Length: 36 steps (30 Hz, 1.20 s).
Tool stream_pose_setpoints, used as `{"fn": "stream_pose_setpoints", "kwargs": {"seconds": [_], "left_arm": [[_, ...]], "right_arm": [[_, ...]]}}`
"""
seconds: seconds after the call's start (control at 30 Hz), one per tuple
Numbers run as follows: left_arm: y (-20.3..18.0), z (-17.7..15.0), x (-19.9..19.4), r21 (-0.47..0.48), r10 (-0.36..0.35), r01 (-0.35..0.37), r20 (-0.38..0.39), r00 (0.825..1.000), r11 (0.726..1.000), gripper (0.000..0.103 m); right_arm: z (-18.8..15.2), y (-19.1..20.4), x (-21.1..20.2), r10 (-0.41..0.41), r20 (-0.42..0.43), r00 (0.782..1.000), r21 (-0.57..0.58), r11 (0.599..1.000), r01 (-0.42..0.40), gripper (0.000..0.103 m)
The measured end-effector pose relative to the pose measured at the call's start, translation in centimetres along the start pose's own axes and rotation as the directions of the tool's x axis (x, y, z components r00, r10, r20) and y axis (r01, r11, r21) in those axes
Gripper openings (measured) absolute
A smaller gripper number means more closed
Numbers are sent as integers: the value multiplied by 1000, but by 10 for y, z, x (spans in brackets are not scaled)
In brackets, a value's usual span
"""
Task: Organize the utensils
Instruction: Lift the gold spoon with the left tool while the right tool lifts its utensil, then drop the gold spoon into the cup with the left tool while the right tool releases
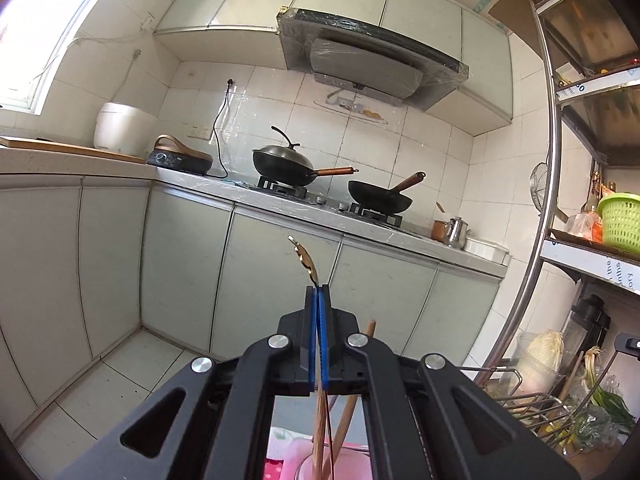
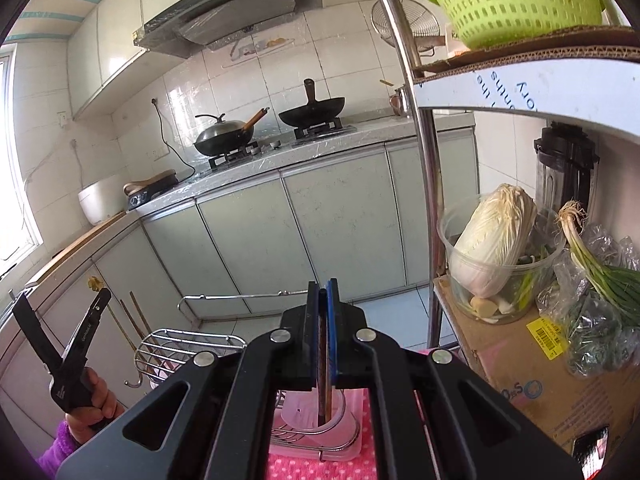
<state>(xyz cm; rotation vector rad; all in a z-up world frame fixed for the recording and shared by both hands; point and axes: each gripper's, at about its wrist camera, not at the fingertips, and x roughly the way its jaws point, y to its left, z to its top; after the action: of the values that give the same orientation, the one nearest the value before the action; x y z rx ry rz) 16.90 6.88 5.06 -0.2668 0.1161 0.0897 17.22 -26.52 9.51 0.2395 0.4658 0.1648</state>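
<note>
Two grippers are clamped. Left wrist view: left gripper point(image 1: 318, 292) pinches a gold spoon point(image 1: 305, 260) above the pink cup point(image 1: 308, 468). Right wrist view: right gripper point(image 2: 323, 286) pinches a brown chopstick point(image 2: 322, 364) standing in that cup point(image 2: 312, 412).

The left hand-held gripper point(image 1: 318, 294) clamps a gold utensil point(image 1: 305, 259) facing the stove's two woks point(image 1: 285, 162).

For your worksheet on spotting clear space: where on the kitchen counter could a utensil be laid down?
Free: the counter strip between the induction cooker and lidded wok. Crowded: both burners hold woks, and the kettle and white dish fill the far right end.
</note>
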Motion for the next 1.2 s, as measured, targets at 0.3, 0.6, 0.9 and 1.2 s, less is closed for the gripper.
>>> {"fn": "stream_pose_setpoints", "kwargs": {"seconds": [0.3, 0.6, 0.9, 1.2], "left_arm": [[-5, -35, -19, 63, -49, 51, -33, 998, 997, 1], [5, -64, -25, 64, -88, 100, -165, 982, 993, 1], [26, -65, 7, -67, -139, 124, -328, 935, 990, 1], [31, -66, 21, -125, -182, 144, -395, 900, 982, 4]], "right_arm": [[-20, -2, 10, 5, -66, 998, 15, 1000, -4, 4], [-43, -13, 26, 16, -140, 990, 65, 998, -7, 4], [-50, -21, 48, 33, -190, 981, 107, 994, -13, 4], [-52, -23, 56, 34, -212, 977, 113, 994, -10, 4]]}}
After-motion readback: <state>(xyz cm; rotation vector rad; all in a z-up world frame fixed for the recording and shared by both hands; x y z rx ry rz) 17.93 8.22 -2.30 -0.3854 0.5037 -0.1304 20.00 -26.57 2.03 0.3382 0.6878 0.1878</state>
